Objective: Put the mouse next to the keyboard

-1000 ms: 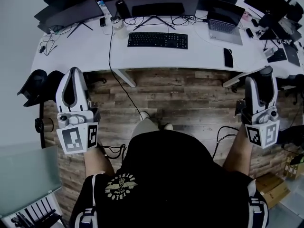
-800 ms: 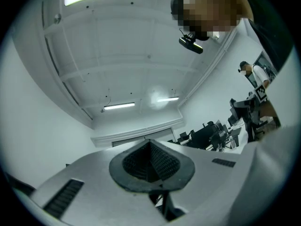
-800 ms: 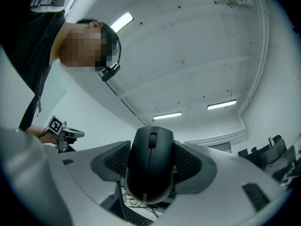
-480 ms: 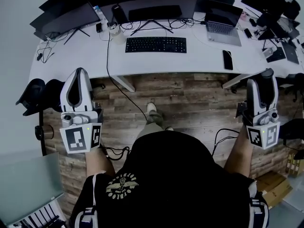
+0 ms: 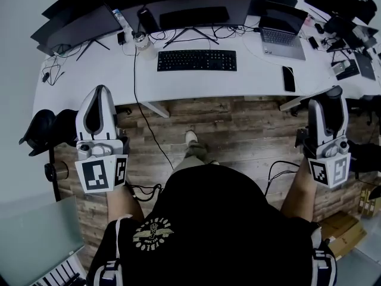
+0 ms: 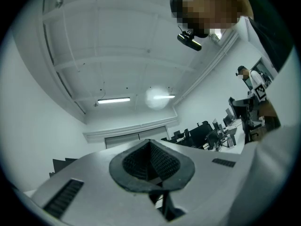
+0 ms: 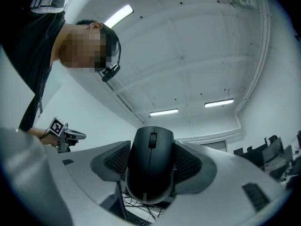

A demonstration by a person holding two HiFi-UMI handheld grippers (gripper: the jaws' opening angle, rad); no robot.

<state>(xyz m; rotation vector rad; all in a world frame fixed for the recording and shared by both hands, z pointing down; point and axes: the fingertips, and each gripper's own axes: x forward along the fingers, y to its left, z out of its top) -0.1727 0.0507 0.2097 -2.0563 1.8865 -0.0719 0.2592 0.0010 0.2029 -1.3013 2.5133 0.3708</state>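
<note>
1. The right claw (image 5: 331,94) is gripping the mouse (image 7: 150,171). Its two ribbed pads (image 7: 114,161) are standing only as far apart as the mouse is wide and are pressing on its two sides. In the right gripper view the black mouse is sitting in the lower centre of the frame, with its scroll wheel facing the camera.
2. The left claw (image 6: 150,166) is closing on nothing, its dark pads meeting edge to edge along a centre seam.
3. In the head view both claws are hanging over the wooden floor (image 5: 238,130). The left one is at the left middle of the frame and the right one at the right middle, on either side of the person's black shirt (image 5: 208,219).
4. The keyboard (image 5: 197,60) is lying on the white worktop (image 5: 250,70) in the upper centre of the frame. It is well apart from the right claw and the mouse it is carrying, and is up and to the left of them.
5. A dark phone (image 5: 289,78) is lying flat on the worktop between the keyboard's right end and the right claw, near the worktop's front edge.
6. An open laptop (image 5: 284,28) is sitting at the upper right, and a monitor (image 5: 184,14) is standing behind the keyboard.
7. A black cable (image 5: 140,94) is trailing from the worktop's back, left of the keyboard, down over the front edge to the floor.
</note>
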